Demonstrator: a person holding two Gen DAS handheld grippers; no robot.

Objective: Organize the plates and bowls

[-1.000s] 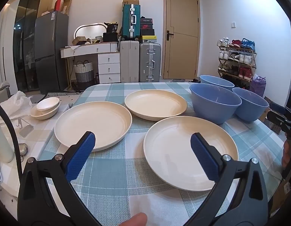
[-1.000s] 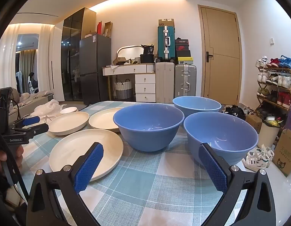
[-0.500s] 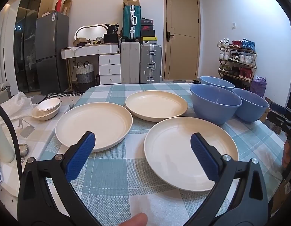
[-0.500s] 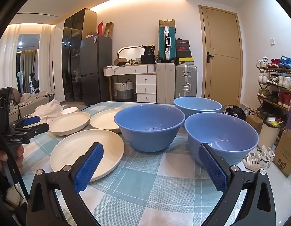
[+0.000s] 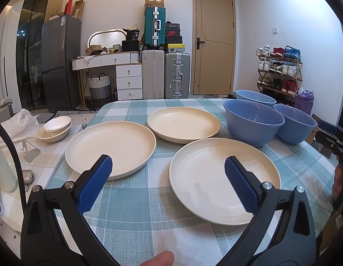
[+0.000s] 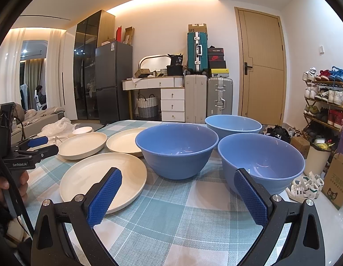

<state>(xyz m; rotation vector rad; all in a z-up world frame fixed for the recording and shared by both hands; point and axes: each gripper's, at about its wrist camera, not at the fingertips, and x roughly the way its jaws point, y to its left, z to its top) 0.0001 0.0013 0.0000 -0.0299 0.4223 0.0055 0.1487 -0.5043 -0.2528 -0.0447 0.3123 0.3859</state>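
- Centrally, three cream plates lie flat and separate on the checked tablecloth (image 5: 131, 201): the near plate (image 5: 224, 177) at lower centre-right of the left wrist view, the left plate (image 5: 110, 147) beside it, the far plate (image 5: 183, 124) behind both.
- Three blue bowls stand upright to the right: the middle bowl (image 6: 177, 148), the right bowl (image 6: 260, 159) near the table edge, the back bowl (image 6: 233, 125) behind them.
- Left gripper (image 5: 168, 170): jaws wide apart, holding nothing; the near plate lies just ahead, right of its centre line, so this hand is the nearer to the plates.
- Right gripper (image 6: 177, 186): jaws wide apart, empty; the middle and right bowls sit straight ahead, nearer to this hand.
- Round shapes give no long axis; a rim grasp seems likely.
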